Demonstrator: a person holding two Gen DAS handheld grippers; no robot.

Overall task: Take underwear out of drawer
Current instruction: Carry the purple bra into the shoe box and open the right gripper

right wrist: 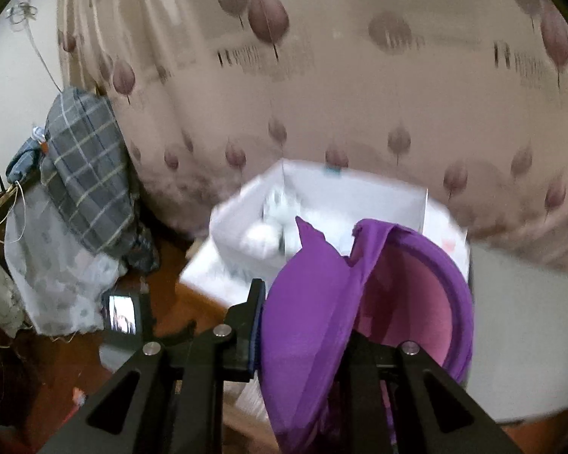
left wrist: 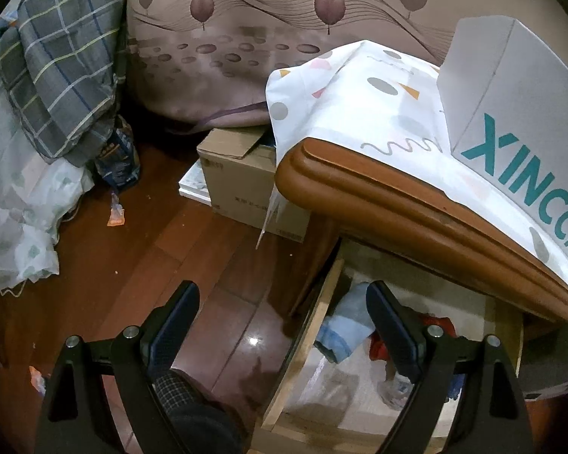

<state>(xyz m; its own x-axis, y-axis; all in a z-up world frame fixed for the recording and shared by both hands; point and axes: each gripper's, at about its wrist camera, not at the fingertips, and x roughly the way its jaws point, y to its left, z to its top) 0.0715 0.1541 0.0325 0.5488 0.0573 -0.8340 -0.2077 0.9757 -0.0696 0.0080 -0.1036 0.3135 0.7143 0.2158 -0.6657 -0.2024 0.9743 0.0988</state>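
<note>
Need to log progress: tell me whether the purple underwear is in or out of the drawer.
Out: the right gripper holds the purple underwear up before the curtain.

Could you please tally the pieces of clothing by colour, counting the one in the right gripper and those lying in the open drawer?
Purple: 1, the underwear in the right gripper.
Light blue: 1, a garment in the drawer.
Red: 1, a garment in the drawer, partly hidden.
Total: 3
</note>
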